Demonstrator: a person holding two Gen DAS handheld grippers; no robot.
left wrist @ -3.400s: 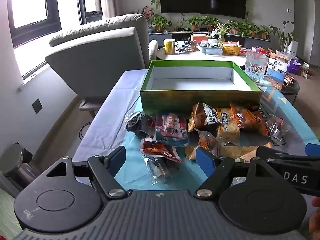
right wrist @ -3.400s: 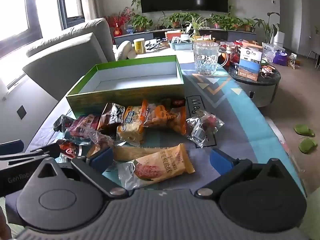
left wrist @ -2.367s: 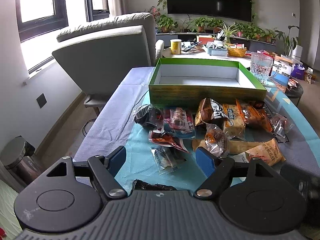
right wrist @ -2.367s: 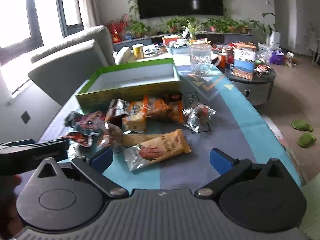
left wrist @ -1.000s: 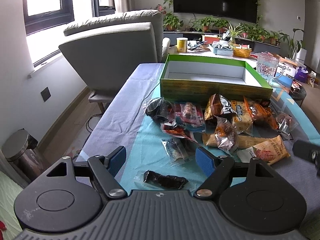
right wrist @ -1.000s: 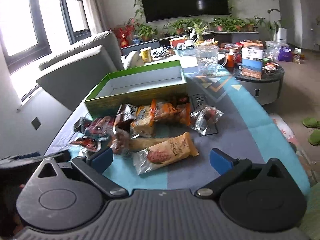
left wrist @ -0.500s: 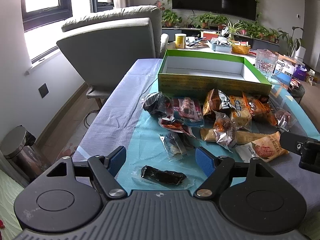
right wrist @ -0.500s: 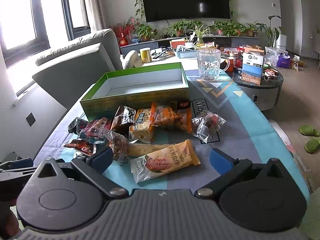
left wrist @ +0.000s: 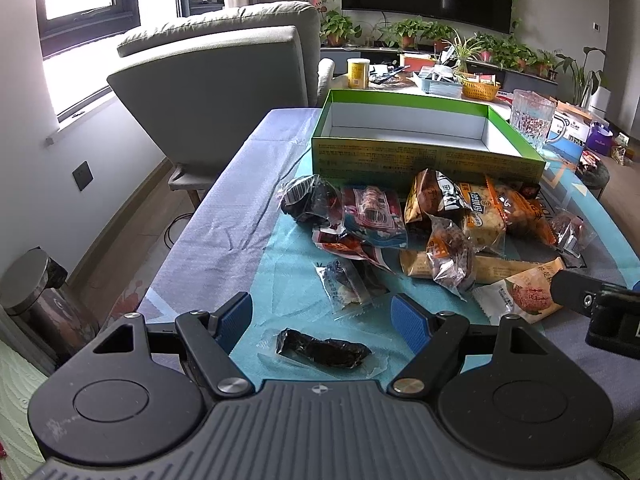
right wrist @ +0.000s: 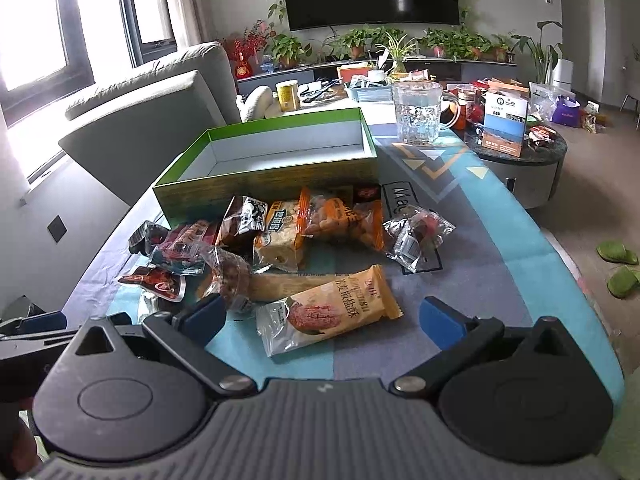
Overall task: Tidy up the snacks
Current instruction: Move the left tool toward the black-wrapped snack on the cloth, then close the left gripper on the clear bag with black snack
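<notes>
A green open box (left wrist: 424, 160) with a bare white inside stands at the far end of the table. In front of it lies a heap of wrapped snacks (left wrist: 440, 216). My left gripper (left wrist: 320, 314) is open and hovers over a dark snack in a clear wrapper (left wrist: 322, 354) near the front edge. My right gripper (right wrist: 320, 316) is open too, above a tan biscuit packet (right wrist: 332, 308) that no pad touches. The box (right wrist: 264, 188) and the heap (right wrist: 280, 228) lie beyond it. Each gripper's edge shows in the other's view.
A glass mug (right wrist: 418, 114) stands right of the box. A grey armchair (left wrist: 224, 92) is at the left, with a metal bin (left wrist: 36, 292) on the floor. A round side table (right wrist: 520, 160) with boxes and green slippers (right wrist: 618, 264) are at the right.
Both grippers have drawn back from the snack heap since the earliest frames, so the dark wrapped snack came into the left view. Over the last second little has moved. Both stay open.
</notes>
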